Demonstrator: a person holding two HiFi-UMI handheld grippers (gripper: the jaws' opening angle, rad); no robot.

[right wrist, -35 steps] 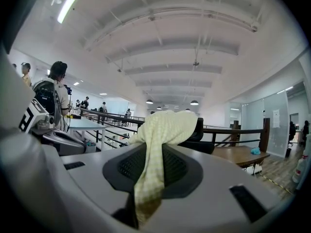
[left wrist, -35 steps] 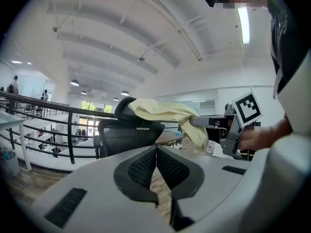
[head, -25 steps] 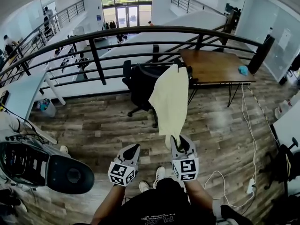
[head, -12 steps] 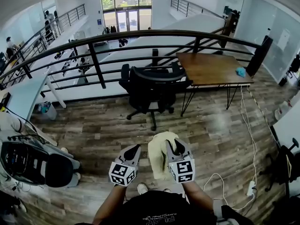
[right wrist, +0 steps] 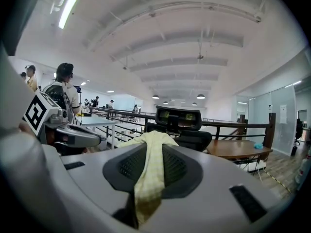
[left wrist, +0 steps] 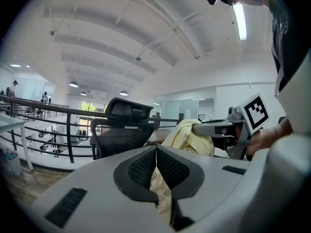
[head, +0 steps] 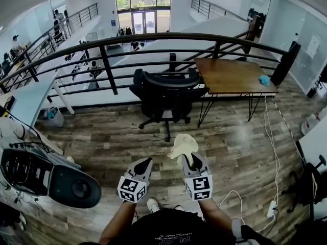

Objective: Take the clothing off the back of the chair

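A pale yellow garment (head: pixel 184 144) hangs bunched in front of my right gripper (head: pixel 192 161), well short of the black office chair (head: pixel 166 93), whose back is bare. In the right gripper view the cloth (right wrist: pixel 150 164) runs between the pads, with the right gripper (right wrist: pixel 150 147) shut on it and the chair (right wrist: pixel 182 125) beyond. My left gripper (head: pixel 144 163) is beside the right one, apart from the cloth. In the left gripper view that gripper (left wrist: pixel 156 152) has its tips together; the garment (left wrist: pixel 192 135) hangs from the right gripper (left wrist: pixel 214 128), and fabric shows through the slit below.
A black curved railing (head: pixel 153 34) runs behind the chair. A wooden table (head: pixel 235 73) with a small blue object (head: pixel 264 78) stands to the right. A white cable and power strip (head: pixel 271 205) lie on the floor at right. A black device (head: pixel 51 180) sits at left.
The garment, which hung long near the chair back, has come away from the chair toward me and is now bunched at the right gripper. Both grippers drew back slightly.
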